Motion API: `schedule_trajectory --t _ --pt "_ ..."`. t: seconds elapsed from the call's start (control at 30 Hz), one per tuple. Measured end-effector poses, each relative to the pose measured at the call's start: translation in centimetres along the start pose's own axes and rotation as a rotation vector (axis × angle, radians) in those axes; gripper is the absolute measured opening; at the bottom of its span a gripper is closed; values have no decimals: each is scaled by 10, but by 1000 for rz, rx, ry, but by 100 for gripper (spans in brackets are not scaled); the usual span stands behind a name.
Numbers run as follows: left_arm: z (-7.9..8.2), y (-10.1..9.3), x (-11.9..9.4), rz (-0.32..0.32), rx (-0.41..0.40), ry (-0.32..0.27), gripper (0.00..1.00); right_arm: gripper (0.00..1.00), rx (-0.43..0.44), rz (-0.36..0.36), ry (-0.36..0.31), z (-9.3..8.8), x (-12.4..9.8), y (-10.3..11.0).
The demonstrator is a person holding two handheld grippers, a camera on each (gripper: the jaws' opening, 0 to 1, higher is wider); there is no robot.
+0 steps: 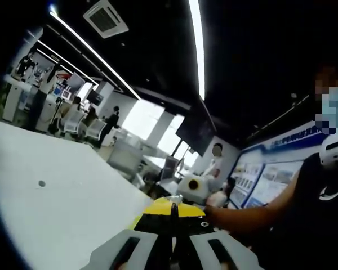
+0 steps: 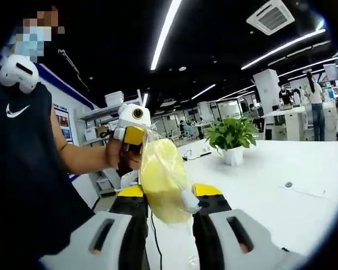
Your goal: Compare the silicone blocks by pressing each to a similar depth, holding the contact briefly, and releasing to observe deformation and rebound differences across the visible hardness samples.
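A dark ceiling is running overhead, with long strip lights glowing and a square air vent set into it. A broad white table is spreading across the near ground, a small round port showing in its top. A potted green plant is standing on it farther off. Bright windows are shining at the far end. A blue display board is lining one wall. People are standing among white desks and shelving in the distance.
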State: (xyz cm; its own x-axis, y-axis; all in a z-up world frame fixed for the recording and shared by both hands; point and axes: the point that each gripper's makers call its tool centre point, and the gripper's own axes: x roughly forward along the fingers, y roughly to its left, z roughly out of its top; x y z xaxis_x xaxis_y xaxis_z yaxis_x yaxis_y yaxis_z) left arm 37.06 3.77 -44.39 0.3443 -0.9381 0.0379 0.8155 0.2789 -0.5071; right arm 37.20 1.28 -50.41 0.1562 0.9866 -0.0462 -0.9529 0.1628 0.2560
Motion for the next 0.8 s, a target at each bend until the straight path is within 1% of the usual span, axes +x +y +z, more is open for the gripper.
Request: schedule_trajectory --t 0.07,0.13,0.23,0.33,0.4,0.6,0.8 --pt "0 -1 -2 -1 -4 -5 0 24 -11 13 -3 1 0 1" --pt "-2 0 -3 4 -1 0 0 24 -22 15 17 -2 1 2" --pt "-1 0 -6 3 -9 -11 0 23 -20 26 8 0 2 4" --pt "1 0 -7 4 -10 -21 0 22 -36 20 -3 2 3 4" --pt "4 0 -8 2 -15 -33 0 20 -15 33 -10 4 3 8" --pt "5 -1 -8 2 5 -30 0 15 -33 19 -14 7 2 8" --pt "9 -1 -7 3 8 -40 0 12 11 4 -8 11 3 7"
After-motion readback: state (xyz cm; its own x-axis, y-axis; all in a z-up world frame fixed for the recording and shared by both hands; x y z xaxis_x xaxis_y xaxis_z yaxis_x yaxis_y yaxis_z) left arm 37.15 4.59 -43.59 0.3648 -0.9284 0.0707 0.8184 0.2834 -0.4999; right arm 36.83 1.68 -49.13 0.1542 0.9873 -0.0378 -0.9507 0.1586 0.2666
